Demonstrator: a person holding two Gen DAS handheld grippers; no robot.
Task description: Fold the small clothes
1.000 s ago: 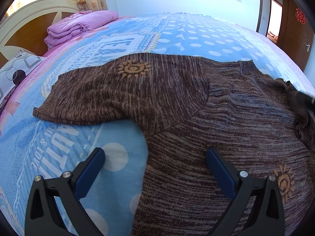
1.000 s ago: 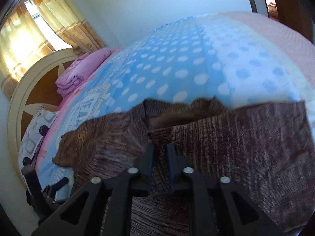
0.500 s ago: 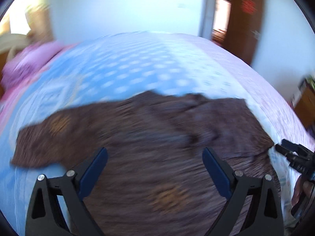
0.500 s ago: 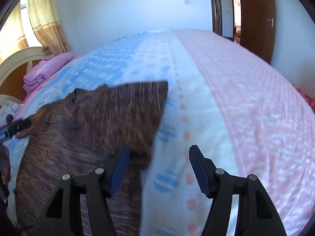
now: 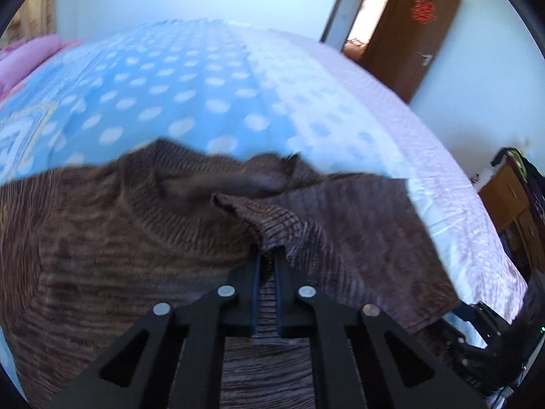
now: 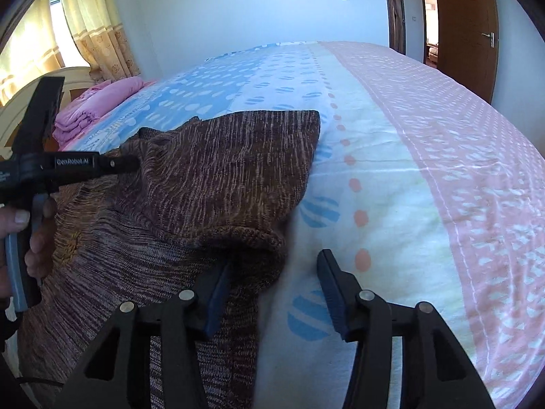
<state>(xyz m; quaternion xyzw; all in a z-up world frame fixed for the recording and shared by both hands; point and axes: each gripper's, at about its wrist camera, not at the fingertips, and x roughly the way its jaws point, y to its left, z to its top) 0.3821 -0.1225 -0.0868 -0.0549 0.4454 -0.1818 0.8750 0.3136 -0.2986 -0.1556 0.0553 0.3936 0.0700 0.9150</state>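
Note:
A brown knit sweater (image 5: 112, 255) lies spread on the bed, with its right sleeve (image 6: 231, 170) folded across the body. My left gripper (image 5: 268, 259) is shut on a fold of the sweater near the collar (image 5: 190, 184). It also shows from the side in the right wrist view (image 6: 133, 163). My right gripper (image 6: 272, 269) is open at the sweater's right edge. Its left finger (image 6: 218, 289) touches the sleeve cuff (image 6: 259, 242) and its right finger (image 6: 332, 283) is over the bedsheet.
The bed (image 6: 408, 156) has a blue dotted and pink patterned sheet. A folded pink blanket (image 6: 95, 109) lies by the headboard at the far left. A brown door (image 5: 408, 34) stands at the back right. A wooden cabinet (image 5: 511, 204) stands right of the bed.
My left gripper has swung right from the left sleeve to the collar area and shut on the sweater. My right gripper has let go, opened, and moved to the right edge.

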